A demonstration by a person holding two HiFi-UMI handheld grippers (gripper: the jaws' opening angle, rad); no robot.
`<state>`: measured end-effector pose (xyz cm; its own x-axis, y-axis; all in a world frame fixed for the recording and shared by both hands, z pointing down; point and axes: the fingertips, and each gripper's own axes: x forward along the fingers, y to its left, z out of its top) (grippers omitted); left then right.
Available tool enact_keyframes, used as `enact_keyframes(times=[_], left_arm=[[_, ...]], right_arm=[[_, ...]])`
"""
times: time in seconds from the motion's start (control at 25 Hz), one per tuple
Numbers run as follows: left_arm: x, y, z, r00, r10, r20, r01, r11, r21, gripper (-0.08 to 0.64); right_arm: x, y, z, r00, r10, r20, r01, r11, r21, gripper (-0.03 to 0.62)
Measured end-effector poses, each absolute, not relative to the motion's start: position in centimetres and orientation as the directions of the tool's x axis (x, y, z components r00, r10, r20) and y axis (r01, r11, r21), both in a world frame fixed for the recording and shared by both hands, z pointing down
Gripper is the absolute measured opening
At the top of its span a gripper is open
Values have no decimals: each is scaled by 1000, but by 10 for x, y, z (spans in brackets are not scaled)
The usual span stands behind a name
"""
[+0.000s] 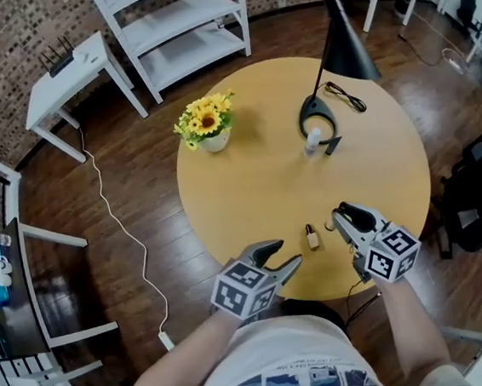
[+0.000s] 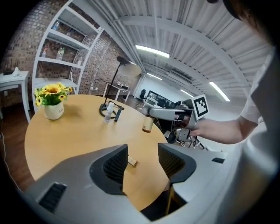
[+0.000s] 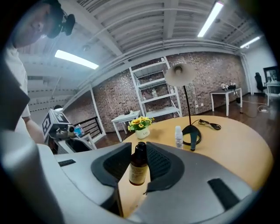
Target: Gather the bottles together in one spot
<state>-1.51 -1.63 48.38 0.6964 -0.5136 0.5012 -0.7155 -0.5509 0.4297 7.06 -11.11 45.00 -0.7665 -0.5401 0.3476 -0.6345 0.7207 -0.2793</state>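
Right gripper (image 3: 139, 152) clasps amber bottle (image 3: 138, 171), upright

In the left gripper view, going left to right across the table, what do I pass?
From the left: sunflower pot → white bottle → small bottle lying on the tabletop → amber bottle, held off the table by the right gripper. The lamp is left out because it overlaps the white bottle.

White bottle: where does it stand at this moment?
In the head view the white bottle stands far across the table, beside the lamp base, right of the flower pot.
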Motion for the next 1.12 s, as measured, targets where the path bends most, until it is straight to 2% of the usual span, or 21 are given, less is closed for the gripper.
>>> enact_keyframes(times=[0.68,1.12], left_arm=[[-40,-37,527,522,-563,641,-849,-269,455,218],[-33,-49,542,535,-549,642,-841,-279,463,218]], right_arm=[[32,-310,586,-707,-607,363,-679,726,-108,98],[23,-320,620,-681,-638,360,-684,730,0,121]])
